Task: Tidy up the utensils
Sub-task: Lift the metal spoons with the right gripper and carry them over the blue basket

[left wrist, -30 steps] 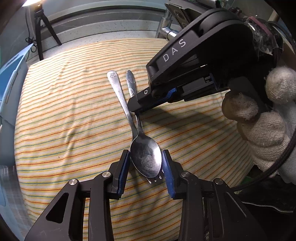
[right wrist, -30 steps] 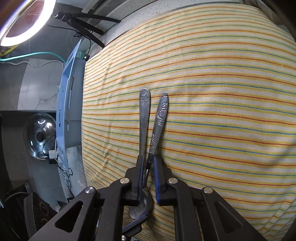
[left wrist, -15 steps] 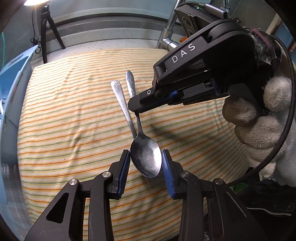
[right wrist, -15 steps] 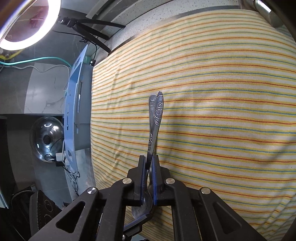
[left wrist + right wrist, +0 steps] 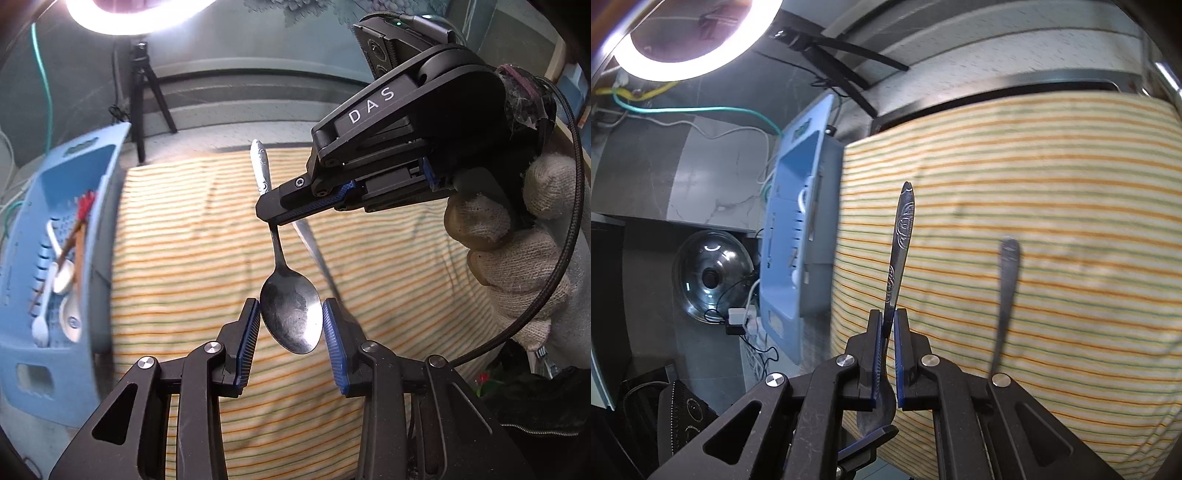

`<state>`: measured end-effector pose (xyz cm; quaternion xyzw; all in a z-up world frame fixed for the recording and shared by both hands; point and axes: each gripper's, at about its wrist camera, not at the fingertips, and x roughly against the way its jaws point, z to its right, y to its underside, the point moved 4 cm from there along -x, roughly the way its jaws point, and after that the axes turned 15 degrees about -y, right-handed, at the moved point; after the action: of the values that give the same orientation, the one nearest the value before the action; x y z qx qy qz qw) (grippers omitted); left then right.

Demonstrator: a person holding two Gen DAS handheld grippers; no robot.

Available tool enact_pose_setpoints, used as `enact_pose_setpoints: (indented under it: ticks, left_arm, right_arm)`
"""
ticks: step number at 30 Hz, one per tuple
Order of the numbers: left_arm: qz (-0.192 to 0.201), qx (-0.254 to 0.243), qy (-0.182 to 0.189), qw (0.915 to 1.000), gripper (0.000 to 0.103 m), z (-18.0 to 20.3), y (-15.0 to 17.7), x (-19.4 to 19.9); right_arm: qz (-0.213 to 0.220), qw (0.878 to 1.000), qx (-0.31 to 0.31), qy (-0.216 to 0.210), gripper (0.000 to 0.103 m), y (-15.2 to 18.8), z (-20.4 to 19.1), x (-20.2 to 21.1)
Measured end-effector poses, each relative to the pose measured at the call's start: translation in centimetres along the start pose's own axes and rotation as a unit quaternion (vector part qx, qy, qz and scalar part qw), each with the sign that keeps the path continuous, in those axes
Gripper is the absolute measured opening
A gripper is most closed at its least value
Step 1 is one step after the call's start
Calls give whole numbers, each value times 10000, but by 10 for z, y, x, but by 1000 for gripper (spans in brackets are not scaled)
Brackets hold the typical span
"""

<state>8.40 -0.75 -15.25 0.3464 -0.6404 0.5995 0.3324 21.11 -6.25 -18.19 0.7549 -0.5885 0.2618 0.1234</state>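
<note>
My right gripper [image 5: 886, 325] is shut on the handle of a metal spoon [image 5: 901, 236] and holds it in the air above the striped cloth. In the left wrist view the right gripper [image 5: 273, 216] grips the spoon [image 5: 290, 312] mid-handle, bowl hanging down. My left gripper [image 5: 290, 325] is open, its pads on either side of the spoon bowl, not clamping it. A second metal utensil [image 5: 314, 251] lies on the cloth behind; its handle shows in the right wrist view [image 5: 1006, 291].
A blue slotted plastic basket [image 5: 22, 350] stands at the cloth's left edge with white spoons and chopsticks inside; it also shows in the right wrist view [image 5: 798, 206]. A tripod [image 5: 142, 74] and ring light stand behind. A glass pot lid [image 5: 709, 273] lies below left.
The right gripper has lifted the spoon off the cloth and carried it up and toward the basket. The other utensil stays on the cloth. The left gripper rose along with it, still open.
</note>
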Motion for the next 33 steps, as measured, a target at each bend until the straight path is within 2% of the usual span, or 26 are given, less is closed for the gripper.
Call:
enact_pose_setpoints:
  ticks: [9, 17, 25, 33]
  left_arm:
    - [178, 187, -374, 9990, 33, -58, -1, 12]
    - [204, 369, -644, 9970, 33, -118, -3, 5]
    - [88, 511, -778, 9956, 33, -163, -3, -12]
    - [-17, 584, -840, 9947, 33, -183, -1, -26]
  right_arm:
    - [-108, 9991, 384, -134, 5, -26, -57, -54]
    - [-216, 9974, 669, -152, 5, -49, -97, -111]
    - [-371, 9963, 769, -58, 5, -67, -113, -158]
    - [-461, 9960, 758, 38, 5, -79, -110, -187]
